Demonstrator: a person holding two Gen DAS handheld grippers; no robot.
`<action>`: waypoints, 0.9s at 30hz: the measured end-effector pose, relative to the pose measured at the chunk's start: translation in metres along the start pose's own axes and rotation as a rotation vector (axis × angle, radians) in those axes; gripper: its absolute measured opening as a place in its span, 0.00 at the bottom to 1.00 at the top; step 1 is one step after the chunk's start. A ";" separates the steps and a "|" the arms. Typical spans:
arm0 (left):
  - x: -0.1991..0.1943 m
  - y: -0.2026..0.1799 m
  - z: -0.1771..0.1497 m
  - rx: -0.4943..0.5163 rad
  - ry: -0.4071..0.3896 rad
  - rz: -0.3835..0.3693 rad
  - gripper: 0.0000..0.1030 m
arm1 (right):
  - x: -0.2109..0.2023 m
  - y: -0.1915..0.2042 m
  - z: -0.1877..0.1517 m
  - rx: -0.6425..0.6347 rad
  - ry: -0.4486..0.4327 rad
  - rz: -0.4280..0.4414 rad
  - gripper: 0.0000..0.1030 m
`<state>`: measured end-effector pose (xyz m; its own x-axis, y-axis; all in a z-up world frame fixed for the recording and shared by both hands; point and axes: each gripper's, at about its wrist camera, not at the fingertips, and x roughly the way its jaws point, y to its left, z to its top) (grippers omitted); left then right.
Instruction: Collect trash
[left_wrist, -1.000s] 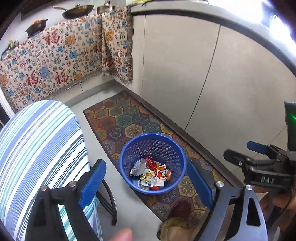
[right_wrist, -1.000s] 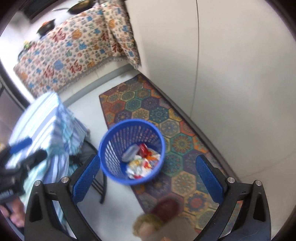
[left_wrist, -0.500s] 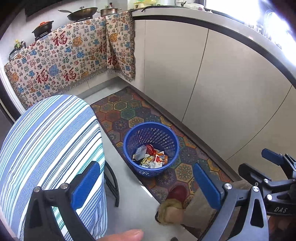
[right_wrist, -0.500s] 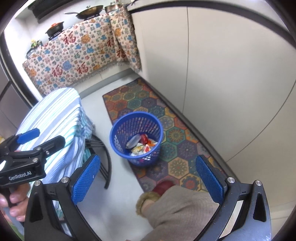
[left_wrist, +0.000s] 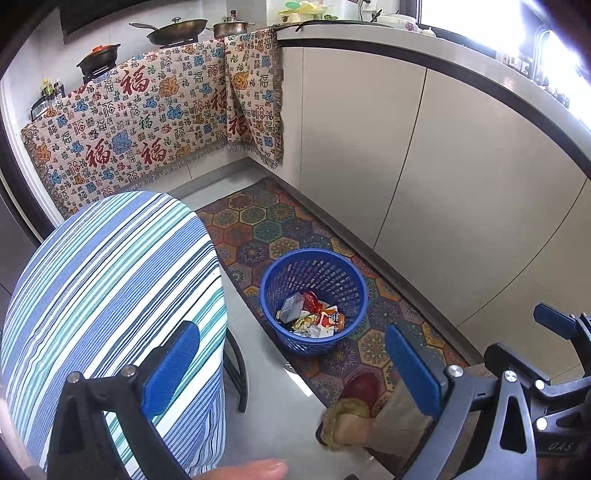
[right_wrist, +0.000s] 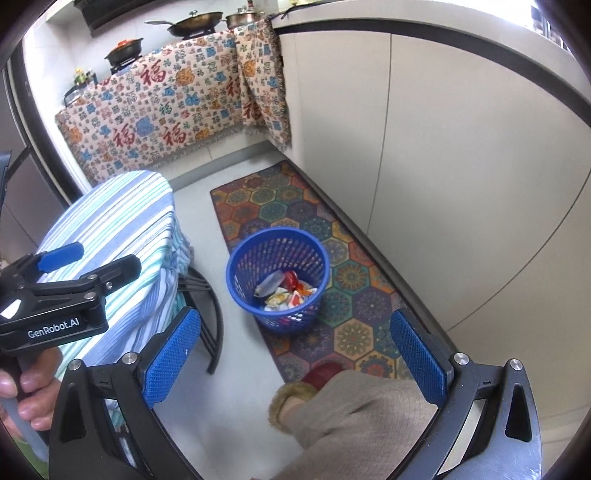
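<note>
Blue perforated plastic wastebasket (left_wrist: 314, 301): upright on the floor, standing on the near part of a long rug with multicoloured hexagon patterns (left_wrist: 273, 236), beside the cream cabinet fronts (left_wrist: 424, 166).

Trash, crumpled wrappers and small packets in white, red and orange (left_wrist: 314, 317): lying loose in the bottom of the wastebasket.

Left gripper, black frame with blue textured pads (left_wrist: 291, 363): held above the floor, jaws spread wide, nothing between them.

Right gripper, same make (right_wrist: 295, 358): likewise spread wide and empty, pointing down toward the wastebasket.

Round table under a blue, teal and white striped cloth (left_wrist: 110, 288): left of the wastebasket, dark metal legs showing beneath.

Patterned drape with red characters (left_wrist: 147, 125): hung along the far counter, with a black pan and steel pots on top.

Person: a beige trouser leg (right_wrist: 365, 413) and a red slipper with a fuzzy cuff (right_wrist: 321, 373) at the near end of the rug.
</note>
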<state>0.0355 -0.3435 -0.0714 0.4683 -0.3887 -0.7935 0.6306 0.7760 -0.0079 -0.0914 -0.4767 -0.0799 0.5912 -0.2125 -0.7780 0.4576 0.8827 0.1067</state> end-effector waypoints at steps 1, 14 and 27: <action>0.001 -0.001 0.000 -0.001 0.001 0.000 0.99 | 0.000 0.000 0.000 0.001 0.001 0.002 1.00; 0.000 -0.001 0.002 -0.001 0.008 -0.004 0.99 | -0.005 -0.001 0.001 -0.002 -0.009 0.000 1.00; 0.001 -0.004 0.004 0.010 0.009 -0.010 0.99 | -0.005 -0.005 0.003 -0.004 -0.010 0.008 1.00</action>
<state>0.0354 -0.3489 -0.0695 0.4566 -0.3916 -0.7989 0.6413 0.7673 -0.0097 -0.0952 -0.4812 -0.0747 0.6015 -0.2090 -0.7711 0.4501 0.8861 0.1109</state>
